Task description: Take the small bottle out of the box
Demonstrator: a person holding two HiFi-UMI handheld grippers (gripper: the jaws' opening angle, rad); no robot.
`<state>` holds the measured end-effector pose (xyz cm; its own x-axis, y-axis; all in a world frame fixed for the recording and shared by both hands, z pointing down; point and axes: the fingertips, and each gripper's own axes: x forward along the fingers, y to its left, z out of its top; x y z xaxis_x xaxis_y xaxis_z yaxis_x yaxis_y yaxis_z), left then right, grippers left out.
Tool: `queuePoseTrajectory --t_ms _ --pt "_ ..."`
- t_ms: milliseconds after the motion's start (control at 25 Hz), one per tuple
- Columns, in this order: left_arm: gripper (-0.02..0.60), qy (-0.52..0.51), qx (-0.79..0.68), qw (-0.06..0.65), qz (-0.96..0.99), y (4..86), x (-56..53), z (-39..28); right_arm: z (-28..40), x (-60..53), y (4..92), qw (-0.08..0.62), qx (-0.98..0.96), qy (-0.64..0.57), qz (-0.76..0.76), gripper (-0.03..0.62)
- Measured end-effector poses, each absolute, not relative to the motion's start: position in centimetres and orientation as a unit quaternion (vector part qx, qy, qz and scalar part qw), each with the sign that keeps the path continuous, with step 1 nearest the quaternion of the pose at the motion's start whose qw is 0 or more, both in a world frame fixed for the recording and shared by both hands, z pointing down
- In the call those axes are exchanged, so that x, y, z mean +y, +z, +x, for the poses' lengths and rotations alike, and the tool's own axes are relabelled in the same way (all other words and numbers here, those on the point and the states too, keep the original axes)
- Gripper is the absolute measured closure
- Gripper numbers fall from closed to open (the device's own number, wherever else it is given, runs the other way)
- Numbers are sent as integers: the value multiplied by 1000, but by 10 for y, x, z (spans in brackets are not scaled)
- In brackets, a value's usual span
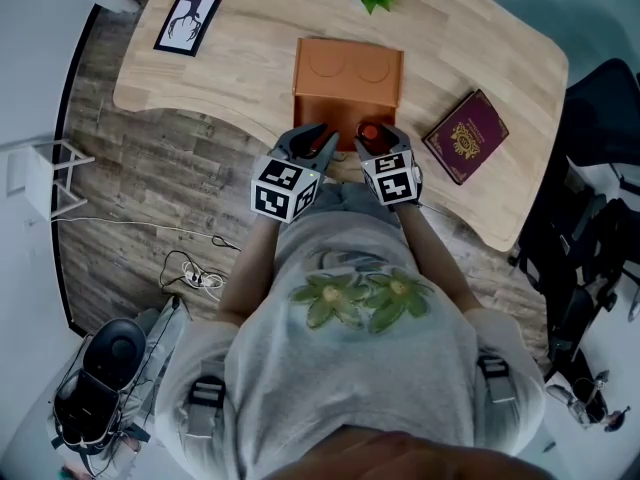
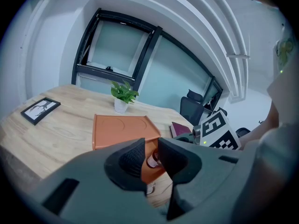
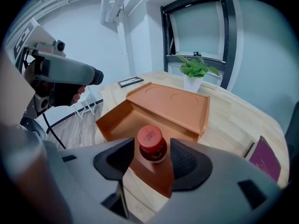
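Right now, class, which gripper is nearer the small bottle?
Right. The right gripper has the small bottle standing between its jaws at the near end of the open box. The left gripper is beside it, its jaws empty and the bottle just beyond them.

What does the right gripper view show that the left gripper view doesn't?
Only the right gripper view: the red cap of the small bottle, which sits between the jaws of the right gripper, plus the floor. Only the left gripper view: that gripper's marker cube and a black chair. Both: the small bottle, orange box, plant and maroon book.
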<state>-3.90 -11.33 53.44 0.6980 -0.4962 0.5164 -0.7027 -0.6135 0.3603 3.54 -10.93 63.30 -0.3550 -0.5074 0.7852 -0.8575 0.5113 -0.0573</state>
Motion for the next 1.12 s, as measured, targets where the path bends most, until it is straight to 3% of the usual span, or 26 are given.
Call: queuePoseTrajectory --t_ms 1120 --pt "492 198 -343 281 874 540 -119 -37 37 -110 651 416 -777 238 409 382"
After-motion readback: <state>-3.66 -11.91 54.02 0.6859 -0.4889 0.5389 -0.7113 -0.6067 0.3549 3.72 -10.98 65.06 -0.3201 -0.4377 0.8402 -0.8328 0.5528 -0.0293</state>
